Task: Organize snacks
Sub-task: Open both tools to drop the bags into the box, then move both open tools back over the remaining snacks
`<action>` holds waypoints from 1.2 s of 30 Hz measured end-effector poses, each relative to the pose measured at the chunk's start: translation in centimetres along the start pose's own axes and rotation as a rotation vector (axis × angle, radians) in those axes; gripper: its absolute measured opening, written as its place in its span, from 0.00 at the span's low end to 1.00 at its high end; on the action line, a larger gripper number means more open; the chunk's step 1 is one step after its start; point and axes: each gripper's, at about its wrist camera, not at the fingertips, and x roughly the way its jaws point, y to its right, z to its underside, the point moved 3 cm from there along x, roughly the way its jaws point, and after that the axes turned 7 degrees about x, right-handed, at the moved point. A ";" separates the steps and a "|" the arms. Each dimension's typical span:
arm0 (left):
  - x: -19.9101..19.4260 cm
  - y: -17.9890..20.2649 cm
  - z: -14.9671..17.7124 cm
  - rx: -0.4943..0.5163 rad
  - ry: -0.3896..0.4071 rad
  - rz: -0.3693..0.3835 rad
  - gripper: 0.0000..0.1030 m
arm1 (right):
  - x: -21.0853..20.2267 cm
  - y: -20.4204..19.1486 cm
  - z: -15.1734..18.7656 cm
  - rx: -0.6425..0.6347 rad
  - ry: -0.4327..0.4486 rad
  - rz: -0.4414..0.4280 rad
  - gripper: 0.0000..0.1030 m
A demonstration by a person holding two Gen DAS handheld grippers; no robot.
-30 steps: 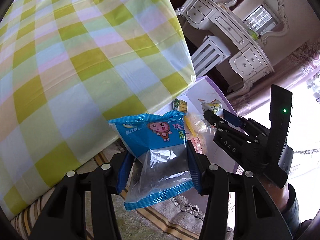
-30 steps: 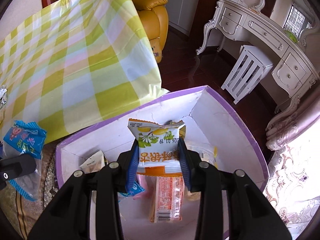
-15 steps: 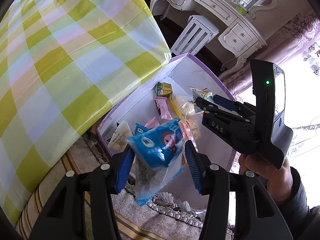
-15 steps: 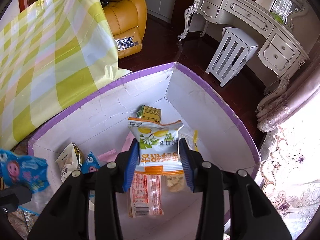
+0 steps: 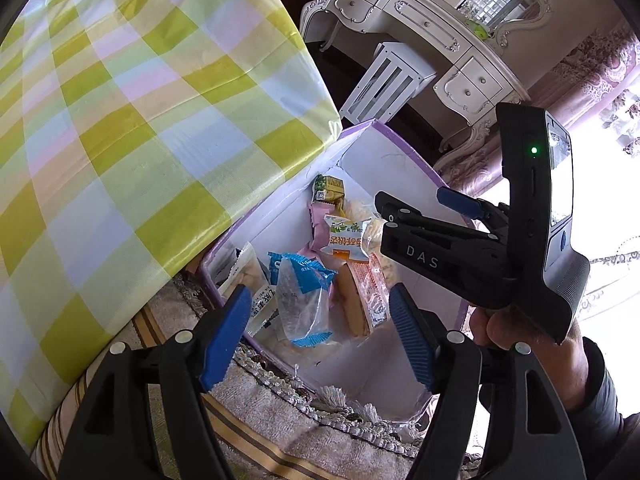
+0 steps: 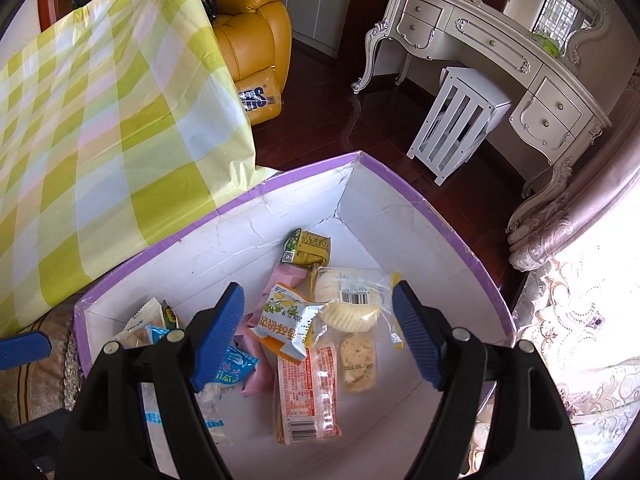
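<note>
A green-and-yellow checked cloth [image 6: 112, 128] is draping over the table, its corner hanging down to the floor rug's edge. A fringed rug [image 5: 320, 408] is lying on dark wooden flooring. A yellow leather armchair [image 6: 248, 32] is standing behind the cloth's far corner. An ornate white dressing table [image 6: 500, 56] is standing against the far wall, a white slatted stool [image 6: 460, 120] sitting under its front edge. Patterned curtains [image 6: 572, 320] are hanging at the right.
</note>
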 end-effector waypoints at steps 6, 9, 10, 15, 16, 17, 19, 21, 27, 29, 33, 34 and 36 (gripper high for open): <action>-0.9 -0.7 -0.1 -0.014 0.025 -0.004 0.67 | -0.7 -1.1 -0.4 -0.015 0.010 -0.019 0.74; -1.6 -1.4 -0.2 -0.028 0.045 -0.019 0.67 | -1.1 -1.8 -0.5 -0.013 0.019 -0.032 0.74; -1.9 -1.8 -0.2 -0.034 0.052 -0.024 0.67 | -1.3 -2.1 -0.6 -0.010 0.024 -0.037 0.74; -3.2 -3.9 -0.5 -0.066 0.088 -0.074 0.67 | -2.3 -3.8 -0.8 -0.028 0.040 -0.073 0.74; -3.5 -4.3 -0.6 -0.067 0.097 -0.094 0.67 | -2.4 -4.3 -0.8 -0.033 0.041 -0.083 0.75; -3.9 -4.7 -0.6 -0.070 0.106 -0.111 0.67 | -2.6 -4.8 -0.9 -0.039 0.040 -0.094 0.75; -4.6 -5.9 -0.6 -0.085 0.123 -0.145 0.67 | -2.8 -5.9 -0.9 -0.053 0.039 -0.120 0.75; -5.3 -7.1 -0.5 -0.098 0.139 -0.190 0.67 | -3.2 -7.1 -1.0 -0.060 0.041 -0.146 0.75; -8.2 -11.8 0.0 -0.187 0.197 -0.277 0.67 | -4.4 -11.2 -1.2 -0.103 0.050 -0.222 0.75; -9.3 -13.5 0.3 -0.225 0.218 -0.300 0.67 | -4.7 -12.6 -1.3 -0.117 0.052 -0.244 0.75; -11.4 -16.7 1.0 -0.299 0.255 -0.326 0.67 | -5.3 -15.0 -1.5 -0.150 0.058 -0.273 0.75; -11.9 -17.4 1.2 -0.317 0.262 -0.329 0.67 | -5.4 -15.5 -1.5 -0.154 0.060 -0.280 0.75; -12.7 -19.0 1.6 -0.352 0.275 -0.339 0.67 | -5.7 -16.5 -1.6 -0.163 0.061 -0.296 0.75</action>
